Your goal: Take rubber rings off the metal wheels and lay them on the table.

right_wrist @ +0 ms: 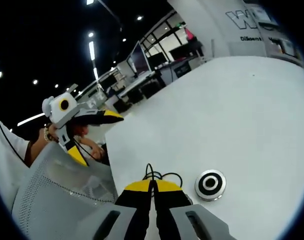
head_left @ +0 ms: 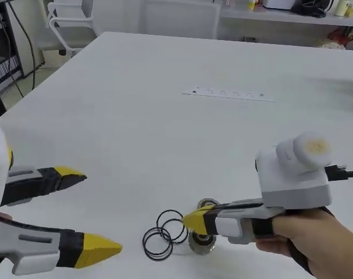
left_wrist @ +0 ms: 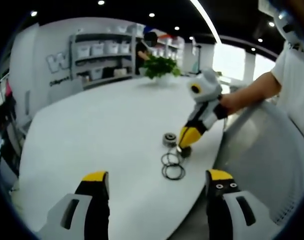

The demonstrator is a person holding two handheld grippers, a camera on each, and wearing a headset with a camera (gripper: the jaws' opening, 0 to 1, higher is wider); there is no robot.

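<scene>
Head view: R gripper (head_left: 193,217) closed (hold unclear) by rings (head_left: 164,232), wheel (head_left: 200,244); L gripper (head_left: 100,213) wide.

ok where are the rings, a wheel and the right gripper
rings (head_left: 164,233), head view, where the loops overlap
wheel (right_wrist: 210,184), right gripper view, its hub
right gripper (head_left: 188,221), head view, between its yellow tips

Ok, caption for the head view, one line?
Right gripper, jaws shut, by a metal wheel and loose rubber rings; left gripper open.
</scene>
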